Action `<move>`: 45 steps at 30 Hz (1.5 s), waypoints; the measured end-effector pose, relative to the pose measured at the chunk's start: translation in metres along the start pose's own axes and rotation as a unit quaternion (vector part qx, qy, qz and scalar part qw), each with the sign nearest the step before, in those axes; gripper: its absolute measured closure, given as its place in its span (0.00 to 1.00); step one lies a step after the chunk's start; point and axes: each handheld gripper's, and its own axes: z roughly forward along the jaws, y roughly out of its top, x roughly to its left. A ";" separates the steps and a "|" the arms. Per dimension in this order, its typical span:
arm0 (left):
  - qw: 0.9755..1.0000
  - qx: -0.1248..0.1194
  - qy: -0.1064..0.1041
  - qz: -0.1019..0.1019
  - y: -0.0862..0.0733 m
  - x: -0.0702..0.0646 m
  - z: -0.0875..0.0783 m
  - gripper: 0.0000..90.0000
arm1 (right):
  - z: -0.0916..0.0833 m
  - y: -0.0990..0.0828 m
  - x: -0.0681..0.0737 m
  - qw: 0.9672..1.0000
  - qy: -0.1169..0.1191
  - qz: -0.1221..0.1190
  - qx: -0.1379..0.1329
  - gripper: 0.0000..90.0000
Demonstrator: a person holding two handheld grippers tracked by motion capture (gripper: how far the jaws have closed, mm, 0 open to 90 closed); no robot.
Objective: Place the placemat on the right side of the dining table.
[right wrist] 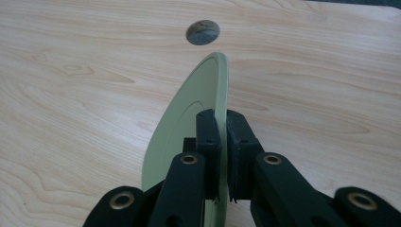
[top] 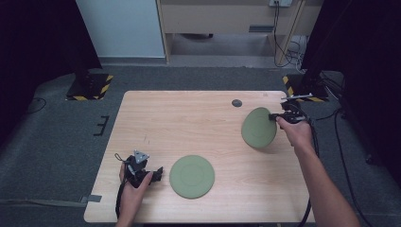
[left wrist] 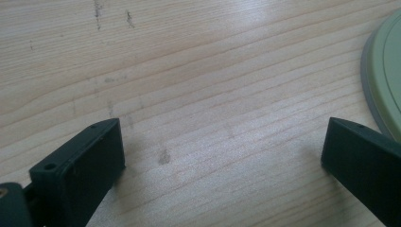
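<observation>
Near the worktop's front edge the left gripper (top: pixel 156 174) rested with jaws spread beside a flat green plate (top: pixel 191 176). The right gripper (top: pixel 273 117) pinched a tilted plate (top: pixel 257 127) near a round hole (top: pixel 237 103).

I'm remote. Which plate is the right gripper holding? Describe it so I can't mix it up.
Look at the wooden table, right side near the small round hole. The held plate is tilted up on edge, pinched at its rim by the right gripper. The other plate lies flat near the front.
</observation>
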 end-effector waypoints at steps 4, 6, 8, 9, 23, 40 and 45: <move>1.000 0.000 0.000 0.000 0.000 0.000 0.000 0.00 | 0.001 -0.004 -0.011 1.000 0.000 0.013 -0.001 0.95; 1.000 0.000 0.000 0.000 0.000 0.000 0.000 0.00 | 0.002 -0.005 -0.017 1.000 -0.003 0.018 -0.002 0.95; 1.000 0.000 0.000 0.000 0.000 0.000 0.000 0.00 | 0.002 -0.008 -0.021 1.000 -0.005 0.021 0.000 0.95; 1.000 0.000 0.000 0.000 0.000 0.000 0.000 0.00 | 0.002 -0.009 -0.023 1.000 -0.005 0.024 0.001 0.95; 1.000 0.000 0.002 -0.001 0.000 0.000 0.000 0.00 | 0.005 -0.020 -0.039 0.999 -0.008 0.036 -0.003 0.95; 1.000 -0.001 0.003 -0.005 -0.001 -0.002 -0.001 0.00 | 0.009 -0.031 -0.054 0.999 -0.013 0.050 0.000 0.95; 1.000 0.000 0.003 -0.005 -0.001 -0.002 -0.001 0.00 | 0.015 -0.034 -0.063 0.998 -0.011 0.057 0.006 0.95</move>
